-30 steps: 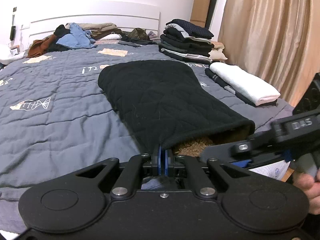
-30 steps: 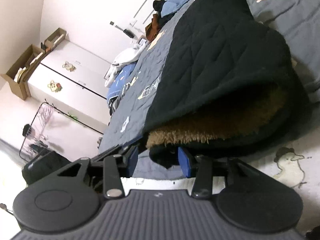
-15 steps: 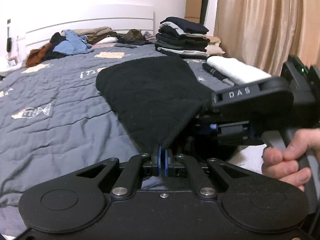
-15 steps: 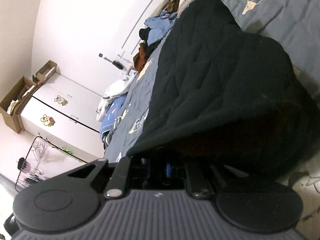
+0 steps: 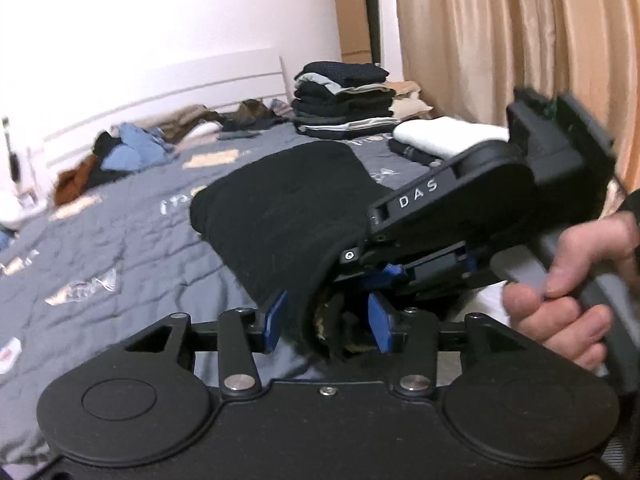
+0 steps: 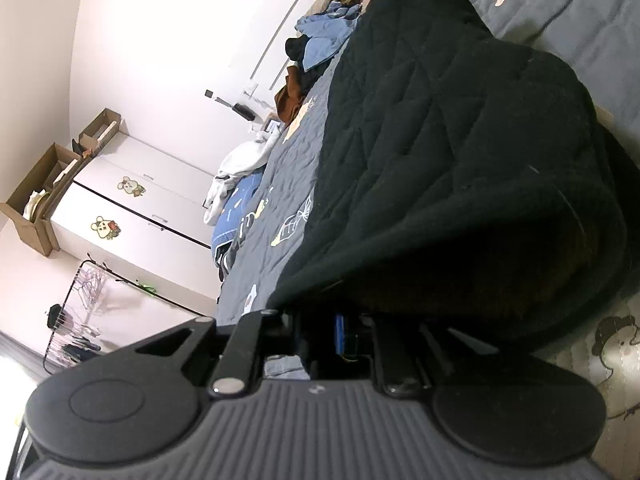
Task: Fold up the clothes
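Black quilted garment (image 5: 280, 216) lies on grey bed (image 5: 120, 248). Your left gripper (image 5: 326, 320) opening, hem between pads, unpinched. Your right gripper (image 6: 346, 338) opening slightly, jaws narrow, pinching hem.

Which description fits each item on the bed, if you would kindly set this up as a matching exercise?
1 black quilted garment
2 white folded cloth
3 tall stack
4 blue garment

A in the loose heap by the headboard
B near edge lifted off the bed
C lying on a dark folded piece
D mostly dark folded clothes piled high

Pairs: 1-B, 2-C, 3-D, 4-A
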### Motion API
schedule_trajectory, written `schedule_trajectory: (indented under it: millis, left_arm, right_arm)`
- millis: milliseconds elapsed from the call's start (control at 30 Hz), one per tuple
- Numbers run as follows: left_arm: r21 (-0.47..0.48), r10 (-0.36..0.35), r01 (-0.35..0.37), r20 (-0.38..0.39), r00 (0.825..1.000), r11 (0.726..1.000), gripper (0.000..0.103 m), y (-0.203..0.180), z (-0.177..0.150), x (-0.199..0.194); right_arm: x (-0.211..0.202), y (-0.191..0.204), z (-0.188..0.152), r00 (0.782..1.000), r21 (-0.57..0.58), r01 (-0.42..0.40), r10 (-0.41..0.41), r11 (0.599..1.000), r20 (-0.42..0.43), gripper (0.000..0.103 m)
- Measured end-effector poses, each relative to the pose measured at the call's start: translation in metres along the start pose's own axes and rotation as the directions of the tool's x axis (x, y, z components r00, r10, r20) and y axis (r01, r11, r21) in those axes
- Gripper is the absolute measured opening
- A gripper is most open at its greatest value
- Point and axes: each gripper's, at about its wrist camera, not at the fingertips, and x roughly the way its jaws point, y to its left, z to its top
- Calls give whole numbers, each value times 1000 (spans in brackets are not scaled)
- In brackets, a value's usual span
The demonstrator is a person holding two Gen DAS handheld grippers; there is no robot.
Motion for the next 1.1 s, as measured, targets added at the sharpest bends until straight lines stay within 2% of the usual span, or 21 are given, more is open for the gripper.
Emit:
schedule_trajectory:
  millis: [167, 267, 333, 433, 467, 500, 533, 600, 733, 867, 933, 1000, 1033, 1100]
  left_arm:
    - [57, 54, -52, -21, 998, 997, 46, -8, 0, 19]
    - [164, 118, -112, -29, 993, 980, 46, -17, -3, 32]
    - [282, 158, -143, -31, 987, 949, 46, -28, -10, 37]
    - [508, 219, -172, -34, 975, 844, 47, -45, -26, 39]
    - [525, 221, -171, -33, 975, 834, 47, -47, -29, 38]
    - [528, 218, -169, -31, 975, 832, 46, -47, -31, 36]
    - [512, 203, -158, -34, 979, 844, 46, -47, -30, 34]
    - [505, 186, -162, 3, 983, 848, 46, -50, -27, 31]
    - [495, 182, -180, 44, 982, 850, 46, -55, -19, 36]
    - [527, 204, -165, -16, 979, 834, 47, -50, -24, 43]
    - [543, 216, -156, -49, 975, 825, 47, -47, -27, 46]
    - [578, 248, -159, -78, 966, 801, 47, -44, -35, 47]
    - [580, 246, -154, -83, 966, 800, 47, -42, -37, 47]
    - [555, 228, -151, -71, 971, 818, 47, -43, -34, 41]
  right_arm:
    - [-3, 2, 1, 1000, -1, 4, -4, 1000, 7, 17]
    - [-6, 5, -1, 1000, -23, 21, -20, 1000, 24, 17]
    - [-10, 4, -1, 998, -36, 48, -46, 998, 53, 17]
    - [-15, -2, 1, 993, -34, 95, -92, 995, 78, 16]
    - [-16, -4, 1, 992, -25, 103, -101, 994, 75, 17]
    - [-15, -5, 0, 993, -21, 105, -104, 994, 63, 17]
    - [-13, -6, -1, 993, -17, 107, -106, 994, 50, 17]
    - [-12, -6, -2, 993, -17, 108, -108, 994, 38, 17]
    - [-19, 3, -3, 990, -57, 115, -110, 992, 85, 18]
    - [-29, 1, -2, 976, -67, 161, -149, 985, 158, 17]
    - [-33, -8, 1, 965, -22, 186, -179, 982, 189, 17]
    - [-39, -16, 4, 953, 14, 210, -208, 978, 222, 17]
    - [-44, -18, 5, 942, 24, 228, -227, 973, 247, 16]
    - [-46, -24, 8, 950, 58, 203, -211, 977, 228, 16]
